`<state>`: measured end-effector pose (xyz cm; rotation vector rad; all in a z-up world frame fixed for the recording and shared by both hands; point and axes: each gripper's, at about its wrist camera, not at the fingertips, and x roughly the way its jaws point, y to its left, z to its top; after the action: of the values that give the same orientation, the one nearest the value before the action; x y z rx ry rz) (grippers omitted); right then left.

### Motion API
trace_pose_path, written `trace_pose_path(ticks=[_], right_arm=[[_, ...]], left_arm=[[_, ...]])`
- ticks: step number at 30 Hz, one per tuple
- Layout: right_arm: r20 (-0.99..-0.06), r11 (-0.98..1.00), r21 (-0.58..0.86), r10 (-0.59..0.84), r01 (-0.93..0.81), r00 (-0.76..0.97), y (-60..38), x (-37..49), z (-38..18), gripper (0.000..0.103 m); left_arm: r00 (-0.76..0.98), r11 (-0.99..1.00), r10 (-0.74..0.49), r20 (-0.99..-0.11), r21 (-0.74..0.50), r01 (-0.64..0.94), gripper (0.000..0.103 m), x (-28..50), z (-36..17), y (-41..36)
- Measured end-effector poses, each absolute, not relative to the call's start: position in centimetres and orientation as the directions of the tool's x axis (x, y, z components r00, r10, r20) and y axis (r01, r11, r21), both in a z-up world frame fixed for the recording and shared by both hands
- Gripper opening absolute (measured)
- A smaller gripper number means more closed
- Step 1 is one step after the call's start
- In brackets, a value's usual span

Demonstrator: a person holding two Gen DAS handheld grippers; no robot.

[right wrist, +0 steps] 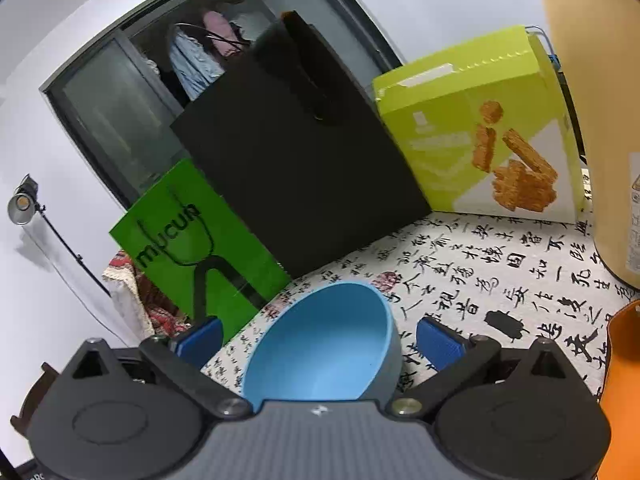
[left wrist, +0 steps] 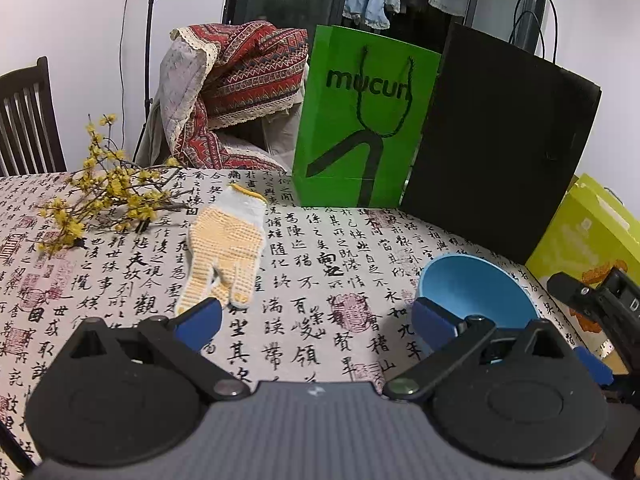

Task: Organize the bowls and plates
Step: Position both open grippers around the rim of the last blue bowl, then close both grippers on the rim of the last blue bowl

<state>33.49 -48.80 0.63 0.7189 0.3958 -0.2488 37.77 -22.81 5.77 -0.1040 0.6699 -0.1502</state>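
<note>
- Hovering over the calligraphy tablecloth (left wrist: 304, 280), the left gripper (left wrist: 316, 320) is standing with its fingers spread wide and nothing between them.
- Reaching from the other side, the right gripper (right wrist: 318, 340) is also spread open, its blue pads (right wrist: 438, 342) flanking the blue bowl (right wrist: 324, 344) without, as far as this distorted view lets me judge, touching it.
- Sitting upright on the cloth just in front of the black bag (right wrist: 296, 160), the bowl is showing an empty interior; no plates are appearing in either view.
- Risking a slip: the pads are sitting wider than the rim, so closing off-centre on the smooth curved wall would probably squeeze the bowl out sideways or tip it.
- Pushing forward could shove the bowl into the black bag or the green bag (right wrist: 200, 240), both standing loosely and looking easy to topple.
- Crowding is another hazard, with both grippers working near the same bowl.
- Hiding their contents, the bags and the yellow-green box (right wrist: 460, 120) are giving nothing away.
</note>
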Motion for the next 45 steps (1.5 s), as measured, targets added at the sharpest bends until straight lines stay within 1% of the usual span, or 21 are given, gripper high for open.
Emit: trace_pose_path(ticks=[5,11,17,19,21,22,26,27,32,35,37,39,40,42,43,45], right_arm=[[-0.454,0.721,0.578,-0.104,0.381,0.885,-49.3,34.1,-0.3,0.103],[-0.493,0.706,0.578,-0.097,0.409,0.865,-50.2,35.0,-1.7,0.102],[-0.506,0.684,0.595,-0.089,0.422,0.858,-51.0,35.7,-3.0,0.101],[-0.514,0.678,0.598,-0.086,0.428,0.854,-51.2,35.9,-3.4,0.098],[-0.516,0.681,0.594,-0.085,0.428,0.852,-51.2,36.1,-3.5,0.097],[-0.519,0.685,0.587,-0.092,0.432,0.850,-51.1,36.2,-3.6,0.095],[-0.540,0.690,0.561,-0.113,0.457,0.834,-51.1,36.8,-3.9,0.092],[-0.548,0.688,0.560,-0.111,0.462,0.829,-51.2,36.9,-4.1,0.091],[-0.577,0.681,0.561,-0.086,0.471,0.812,-51.0,37.7,-4.8,0.080],[-0.586,0.687,0.552,-0.085,0.473,0.806,-50.7,38.0,-5.1,0.072],[-0.588,0.688,0.554,-0.075,0.468,0.806,-50.7,38.2,-5.3,0.058],[-0.595,0.686,0.557,-0.065,0.469,0.801,-50.6,38.4,-5.5,0.050],[-0.600,0.684,0.555,-0.065,0.473,0.797,-50.6,38.5,-5.6,0.047],[-0.606,0.684,0.554,-0.060,0.475,0.794,-50.6,38.6,-5.7,0.044],[-0.606,0.682,0.559,-0.054,0.473,0.794,-50.6,38.7,-5.8,0.044],[-0.606,0.674,0.570,-0.040,0.469,0.794,-50.6,38.7,-5.9,0.043]], left_arm=[[0.761,0.974,-0.215,-0.612,-0.190,0.123,0.103,38.2,5.0,-24.2],[0.748,0.979,-0.200,-0.633,-0.157,0.129,0.103,39.0,4.0,-27.2],[0.738,0.983,-0.185,-0.649,-0.140,0.123,0.103,40.2,3.3,-29.3],[0.739,0.984,-0.178,-0.650,-0.133,0.119,0.101,40.6,2.9,-29.7],[0.734,0.984,-0.174,-0.657,-0.134,0.113,0.098,41.2,2.6,-30.0],[0.730,0.985,-0.171,-0.662,-0.134,0.109,0.096,41.4,2.4,-30.2],[0.721,0.987,-0.158,-0.674,-0.137,0.087,0.094,42.5,1.6,-30.6],[0.717,0.986,-0.158,-0.679,-0.140,0.086,0.091,42.7,1.4,-30.7],[0.703,0.990,-0.138,-0.698,-0.122,0.074,0.082,43.5,0.8,-31.4],[0.696,0.991,-0.131,-0.706,-0.114,0.070,0.076,43.9,0.5,-31.8],[0.691,0.991,-0.129,-0.711,-0.106,0.076,0.072,44.1,0.4,-32.2],[0.686,0.991,-0.137,-0.714,-0.105,0.088,0.070,44.2,0.3,-32.6],[0.683,0.990,-0.141,-0.717,-0.105,0.095,0.065,44.2,0.3,-32.8],[0.675,0.990,-0.142,-0.724,-0.100,0.101,0.058,44.3,0.1,-33.2],[0.671,0.990,-0.144,-0.727,-0.099,0.105,0.054,44.3,0.1,-33.4],[0.664,0.990,-0.143,-0.734,-0.094,0.109,0.050,44.4,-0.1,-33.8]])
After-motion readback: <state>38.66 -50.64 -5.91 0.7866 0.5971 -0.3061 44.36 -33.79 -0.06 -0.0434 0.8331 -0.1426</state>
